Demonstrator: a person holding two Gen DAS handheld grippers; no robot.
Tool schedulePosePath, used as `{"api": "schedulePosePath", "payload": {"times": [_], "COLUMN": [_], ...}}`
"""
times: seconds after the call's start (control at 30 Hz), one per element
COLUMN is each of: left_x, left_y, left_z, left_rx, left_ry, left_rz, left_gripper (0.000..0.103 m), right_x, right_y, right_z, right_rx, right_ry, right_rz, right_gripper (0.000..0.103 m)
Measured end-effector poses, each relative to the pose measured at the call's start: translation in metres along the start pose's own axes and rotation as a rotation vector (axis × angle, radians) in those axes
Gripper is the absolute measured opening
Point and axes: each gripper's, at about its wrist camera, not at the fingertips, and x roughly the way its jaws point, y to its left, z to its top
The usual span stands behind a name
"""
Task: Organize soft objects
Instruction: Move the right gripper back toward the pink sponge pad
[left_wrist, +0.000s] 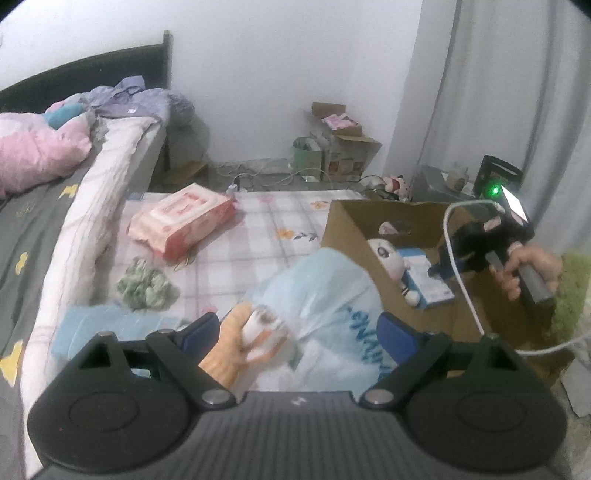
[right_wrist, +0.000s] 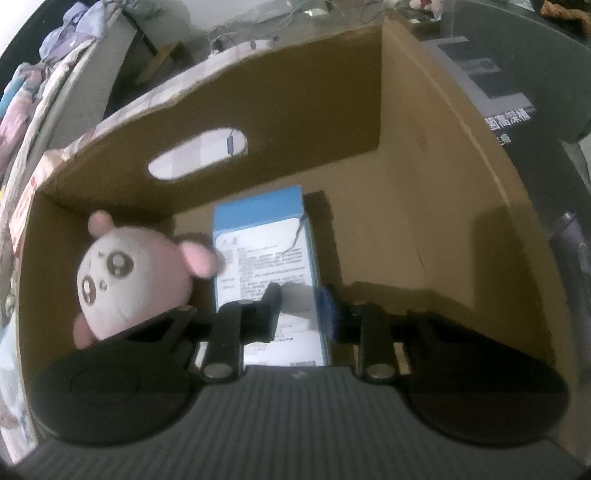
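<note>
My left gripper (left_wrist: 299, 328) has its jaws spread wide, closed on a light blue plastic bag (left_wrist: 332, 295). An orange and white plush (left_wrist: 240, 332) is pressed against the bag by the left finger. The bag hangs in front of the near corner of an open cardboard box (left_wrist: 351, 221). In the box lie a pink-eared white plush (right_wrist: 129, 280) and a blue and white carton (right_wrist: 266, 251). My right gripper (right_wrist: 301, 299) points down into the box over the carton. Its jaws are a narrow gap apart with nothing between them. A hand (left_wrist: 528, 269) holds it.
On the checked mat (left_wrist: 266, 221) lie a pink wipes pack (left_wrist: 184, 221), a green fluffy cloth (left_wrist: 147, 284) and a light blue towel (left_wrist: 92, 325). A bed (left_wrist: 55, 206) runs along the left. A white cable (left_wrist: 461, 288) crosses the box. Small boxes stand by the far wall.
</note>
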Motion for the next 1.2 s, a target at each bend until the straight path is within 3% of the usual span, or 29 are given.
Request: {"api": "schedulePosePath", "payload": {"times": [0.27, 0.43, 0.6, 0.77, 1.2], "left_x": [-0.008, -0.018, -0.035, -0.046, -0.057], "left_y": [0.009, 0.015, 0.022, 0.028, 0.015], "left_z": [-0.023, -0.04, -0.056, -0.074, -0.128], "left_rx": [-0.038, -0.032, -0.029, -0.041, -0.027], "left_ry": [0.006, -0.003, -0.015, -0.027, 0.032], "left_rz": [0.008, 0.037, 0.056, 0.085, 0.101], "left_gripper": [0.093, 0.093, 0.093, 0.093, 0.093], "right_x": [0.0, -0.024, -0.057, -0.047, -0.021], "right_y": [0.011, -0.003, -0.012, -0.023, -0.021], "right_z": [0.0, 0.005, -0.014, -0.04, -0.025], "right_rx": [0.003, 0.066, 0.047, 0.073, 0.161], "right_ry": [-0.065, -0.104, -0.042, 0.073, 0.057], "right_rz": [0.002, 0.078, 0.109, 0.076, 0.091], "right_gripper": [0.021, 0.023, 0.023, 0.023, 0.023]}}
